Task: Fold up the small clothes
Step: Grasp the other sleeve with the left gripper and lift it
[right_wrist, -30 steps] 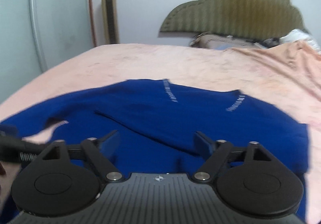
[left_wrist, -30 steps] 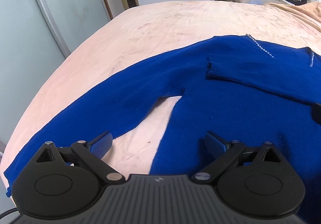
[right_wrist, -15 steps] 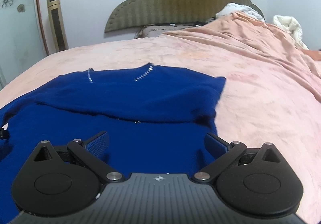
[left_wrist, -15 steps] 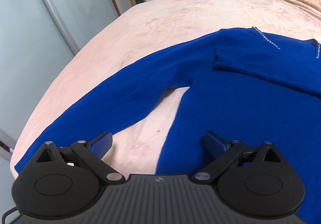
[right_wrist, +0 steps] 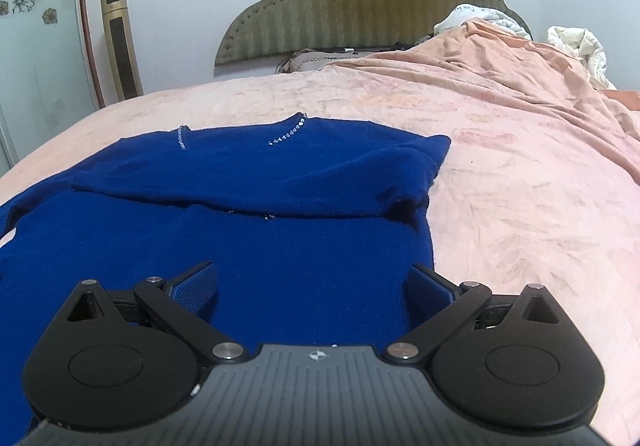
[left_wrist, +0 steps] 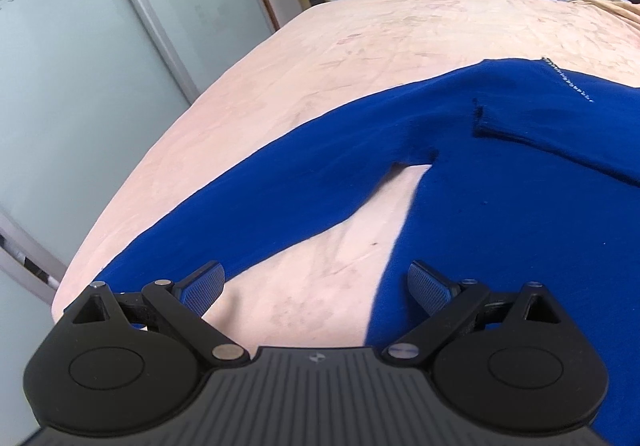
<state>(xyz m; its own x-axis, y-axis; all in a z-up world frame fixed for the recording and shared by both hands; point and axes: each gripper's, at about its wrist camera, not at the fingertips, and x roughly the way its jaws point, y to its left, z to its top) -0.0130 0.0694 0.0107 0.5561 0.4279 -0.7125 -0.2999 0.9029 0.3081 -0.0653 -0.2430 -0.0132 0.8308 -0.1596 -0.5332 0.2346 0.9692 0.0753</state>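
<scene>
A deep blue knitted sweater with small silver studs at the neckline (right_wrist: 248,206) lies flat on a bed covered by a pale pink patterned bedspread (right_wrist: 520,182). Its body lies toward the bed's foot edge, the neckline toward the olive padded headboard (right_wrist: 360,6). One sleeve is folded across the chest, its cuff (left_wrist: 480,118) lying on the body. The other sleeve (left_wrist: 280,186) stretches out flat toward the bed's left edge, a wedge of bare bedspread showing between it and the body.

The left gripper (left_wrist: 316,286) is wide open and holds nothing; its left finger hangs above the outstretched sleeve, its right finger above the side edge of the sweater's body, with bare bedspread in the gap between them. The right gripper (right_wrist: 312,286) is likewise spread open and empty, over the lower right part of the sweater's body, near its side edge. Whether either gripper touches the cloth cannot be told.

A rumpled peach blanket (right_wrist: 540,66) is heaped along the bed's right side. A tall gold tower appliance (right_wrist: 120,46) stands against the wall beyond the bed's left edge.
</scene>
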